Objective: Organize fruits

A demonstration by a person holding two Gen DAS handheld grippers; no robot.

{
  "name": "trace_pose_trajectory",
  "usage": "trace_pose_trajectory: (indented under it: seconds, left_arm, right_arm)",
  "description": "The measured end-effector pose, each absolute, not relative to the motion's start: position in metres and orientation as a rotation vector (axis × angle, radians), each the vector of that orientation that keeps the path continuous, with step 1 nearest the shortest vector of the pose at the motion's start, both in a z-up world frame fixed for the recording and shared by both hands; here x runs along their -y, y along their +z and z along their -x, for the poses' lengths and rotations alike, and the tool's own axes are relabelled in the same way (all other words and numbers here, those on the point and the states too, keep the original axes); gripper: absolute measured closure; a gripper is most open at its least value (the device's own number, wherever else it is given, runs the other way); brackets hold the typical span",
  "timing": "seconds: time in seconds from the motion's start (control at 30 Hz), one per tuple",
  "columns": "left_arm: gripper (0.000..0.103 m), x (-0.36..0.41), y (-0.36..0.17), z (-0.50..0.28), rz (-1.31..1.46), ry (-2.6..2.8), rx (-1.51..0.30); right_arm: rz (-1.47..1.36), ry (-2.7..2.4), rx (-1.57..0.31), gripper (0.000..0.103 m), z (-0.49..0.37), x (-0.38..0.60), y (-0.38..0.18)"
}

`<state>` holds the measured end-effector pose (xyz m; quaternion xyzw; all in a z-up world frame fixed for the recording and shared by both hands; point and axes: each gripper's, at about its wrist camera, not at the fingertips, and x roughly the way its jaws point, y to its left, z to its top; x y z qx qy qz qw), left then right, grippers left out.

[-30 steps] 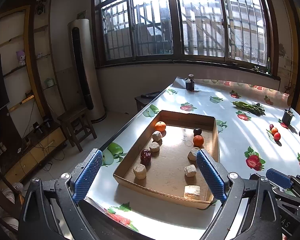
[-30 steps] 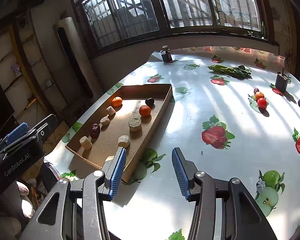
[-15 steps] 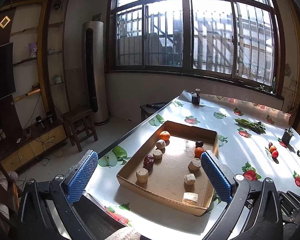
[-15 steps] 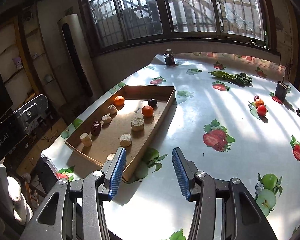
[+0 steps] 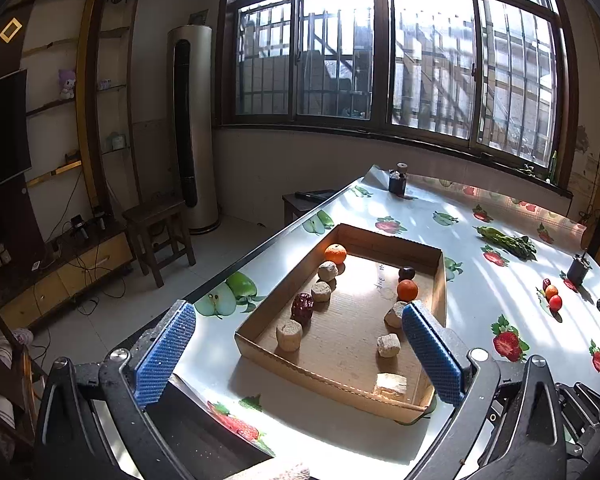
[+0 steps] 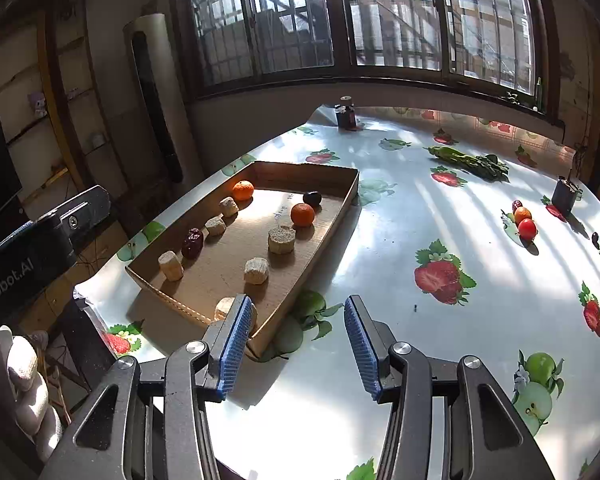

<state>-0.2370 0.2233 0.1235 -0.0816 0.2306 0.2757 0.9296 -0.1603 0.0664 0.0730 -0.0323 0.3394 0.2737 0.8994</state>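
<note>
A shallow cardboard tray (image 5: 443,280) (image 6: 340,208) lies on the table's left part. It holds two oranges (image 5: 335,253) (image 5: 407,290) (image 6: 302,214), a dark plum (image 5: 406,272) (image 6: 312,198), a dark red date (image 5: 302,307) (image 6: 192,242) and several beige chunks (image 5: 289,334) (image 6: 256,270). Three small fruits (image 5: 552,298) (image 6: 523,218) sit on the table at the right. My left gripper (image 5: 296,354) is open wide and empty, held above the tray's near end. My right gripper (image 6: 294,342) is open and empty, over the table beside the tray's near right corner.
The table (image 6: 440,320) has a glossy fruit-print cloth. Green vegetables (image 5: 506,240) (image 6: 470,160) lie at the back. A small dark pot (image 5: 578,270) (image 6: 565,196) stands far right, a dark jar (image 5: 397,180) (image 6: 345,114) at the far edge. A stool (image 5: 156,220) stands left of the table.
The left gripper has lifted and drawn back from the tray, so more of the room shows. The right gripper has shifted slightly. Both stay open and empty.
</note>
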Motion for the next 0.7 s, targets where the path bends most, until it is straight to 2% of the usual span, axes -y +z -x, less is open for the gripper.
trace_pose_trajectory:
  seconds: [0.7]
  left_arm:
    - [0.0, -0.237, 0.104, 0.222, 0.202, 0.563, -0.556]
  right_arm:
    - [0.108, 0.589, -0.75, 0.05, 0.154, -0.085, 0.056]
